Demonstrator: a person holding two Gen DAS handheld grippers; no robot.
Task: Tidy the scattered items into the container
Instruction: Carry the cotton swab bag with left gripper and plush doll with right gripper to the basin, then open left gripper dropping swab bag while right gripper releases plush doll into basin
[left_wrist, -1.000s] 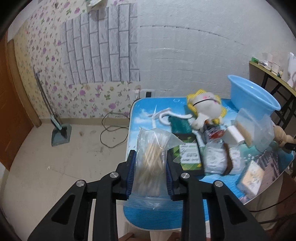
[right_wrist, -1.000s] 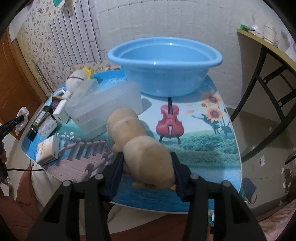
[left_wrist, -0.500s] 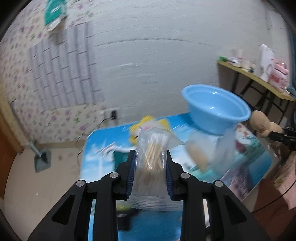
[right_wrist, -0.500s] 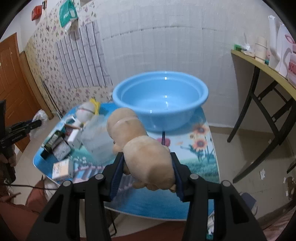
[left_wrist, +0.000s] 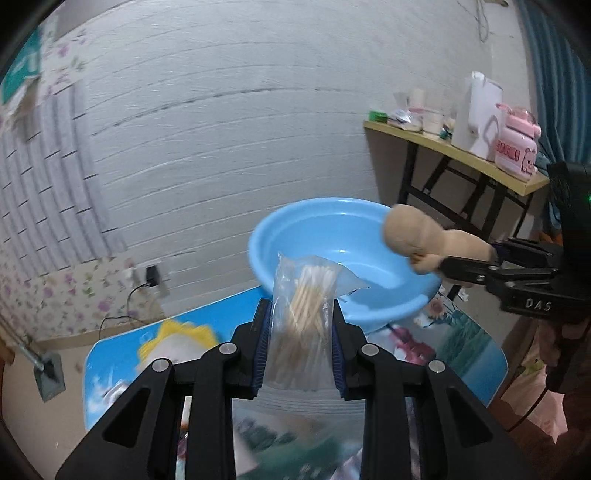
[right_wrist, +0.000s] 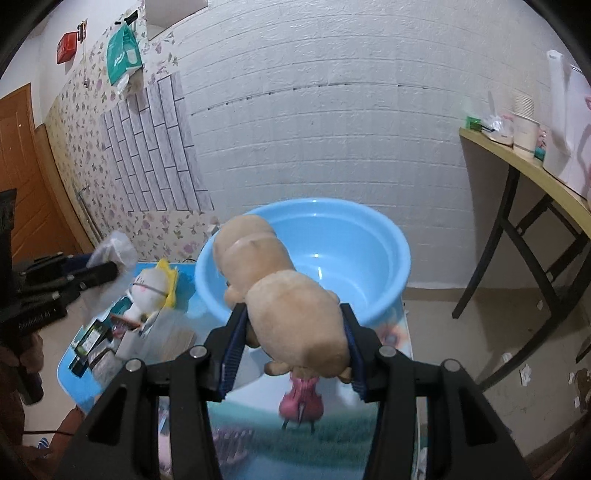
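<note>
Gripping a clear bag of cotton swabs (left_wrist: 306, 317) between its closed fingers, the left hand-held gripper (left_wrist: 299, 332) holds it upright at 6 o'clock of the blue basin (left_wrist: 295, 229), apparently short of the rim. The right hand-held gripper (right_wrist: 293, 343) clamps a tan plush toy (right_wrist: 291, 314), its head over the basin's near rim. At 9 o'clock of the basin, a white-and-yellow plush (right_wrist: 153, 291) and blurred packets lie on the table (right_wrist: 402, 332).
</note>
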